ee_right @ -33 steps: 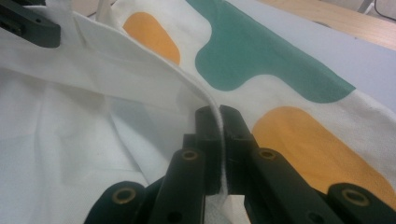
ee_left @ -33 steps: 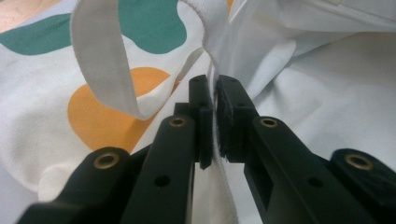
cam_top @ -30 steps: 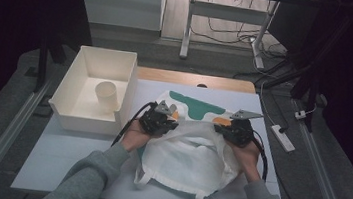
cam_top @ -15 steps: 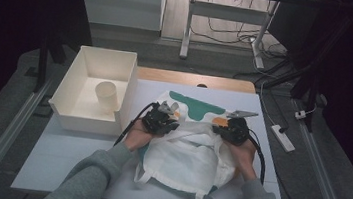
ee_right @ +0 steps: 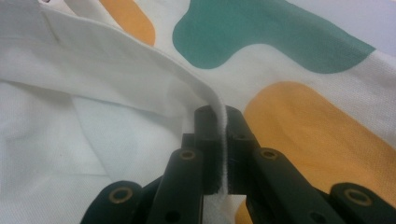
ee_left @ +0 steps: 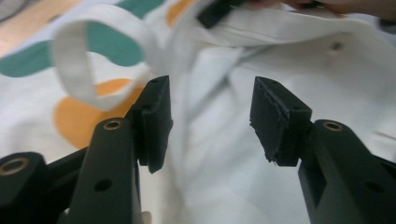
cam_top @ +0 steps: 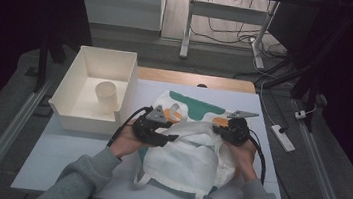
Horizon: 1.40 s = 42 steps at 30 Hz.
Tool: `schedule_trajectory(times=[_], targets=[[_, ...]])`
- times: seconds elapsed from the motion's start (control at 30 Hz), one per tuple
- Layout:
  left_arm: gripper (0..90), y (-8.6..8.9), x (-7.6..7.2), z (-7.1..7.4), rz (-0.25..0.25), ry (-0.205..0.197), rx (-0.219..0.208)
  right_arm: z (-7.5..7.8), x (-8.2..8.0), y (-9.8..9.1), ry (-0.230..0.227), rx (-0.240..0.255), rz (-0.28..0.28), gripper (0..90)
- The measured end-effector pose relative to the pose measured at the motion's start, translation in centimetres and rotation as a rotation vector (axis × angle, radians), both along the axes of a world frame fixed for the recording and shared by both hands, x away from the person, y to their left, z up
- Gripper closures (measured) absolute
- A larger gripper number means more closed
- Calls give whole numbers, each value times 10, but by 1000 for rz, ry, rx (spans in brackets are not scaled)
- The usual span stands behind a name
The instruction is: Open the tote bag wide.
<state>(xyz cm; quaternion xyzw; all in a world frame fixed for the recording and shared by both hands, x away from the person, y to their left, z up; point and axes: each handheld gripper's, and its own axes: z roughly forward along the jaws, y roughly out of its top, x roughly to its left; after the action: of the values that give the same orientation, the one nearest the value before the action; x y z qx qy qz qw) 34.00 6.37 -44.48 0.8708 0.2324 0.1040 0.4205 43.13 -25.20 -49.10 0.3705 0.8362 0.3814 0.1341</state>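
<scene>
While the right claw [ee_right: 217,140] pinches the cloth bag's [cam_top: 193,157] rim to hold its mouth up, the left claw [ee_left: 210,116] has just been opening, nothing between its jaws; the bag lies just beyond it on the worktop [cam_top: 73,148].

Left tongs [ee_left: 210,119], just opening, above white bag [ee_left: 224,177].

White table [cam_top: 72,158], tote bag [cam_top: 193,157], bin [cam_top: 72,92]

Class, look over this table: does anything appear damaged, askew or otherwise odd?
The left gripper, jaws just opened with nothing between them, has a frayed, ragged pad. The bag lies rumpled. Nothing has spilled.
</scene>
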Motion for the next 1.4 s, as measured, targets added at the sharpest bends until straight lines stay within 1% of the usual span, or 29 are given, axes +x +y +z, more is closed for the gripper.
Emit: schedule_trajectory(times=[0.1,0.13,0.23,0.37,0.5,0.63,0.77,0.83,0.93,1.1,1.2,1.3,1.4], targets=[[469,-4,-11,0,-36,10,-2,-1,0,0,2,3,-2,861],[469,-7,-15,0,-56,8,0,-1,0,0,2,3,-1,861],[469,-16,-24,-1,-101,-1,26,-1,0,-1,0,6,-2,860],[462,-25,-30,-5,-140,6,53,-2,0,-1,0,10,-3,860],[450,-31,-32,-11,-152,10,80,-2,0,-2,3,13,-3,859],[438,-33,-33,-14,-164,20,86,-3,0,-2,5,14,-3,858],[402,-35,-37,-17,-184,37,90,-3,-1,-2,3,14,-2,857],[378,-37,-40,-19,-201,44,106,-3,-1,-2,2,14,-2,856],[348,-40,-44,-23,-213,54,125,-3,-1,-2,5,17,-4,856],[314,-44,-49,-29,-243,65,158,-3,-1,-3,3,16,-3,855],[298,-46,-51,-31,-260,60,177,-3,-1,-2,5,16,-4,854],[290,-47,-53,-34,-261,70,180,-3,-1,-3,3,15,-4,854],[281,-48,-55,-38,-274,74,195,-4,-1,-3,3,16,-4,854]])
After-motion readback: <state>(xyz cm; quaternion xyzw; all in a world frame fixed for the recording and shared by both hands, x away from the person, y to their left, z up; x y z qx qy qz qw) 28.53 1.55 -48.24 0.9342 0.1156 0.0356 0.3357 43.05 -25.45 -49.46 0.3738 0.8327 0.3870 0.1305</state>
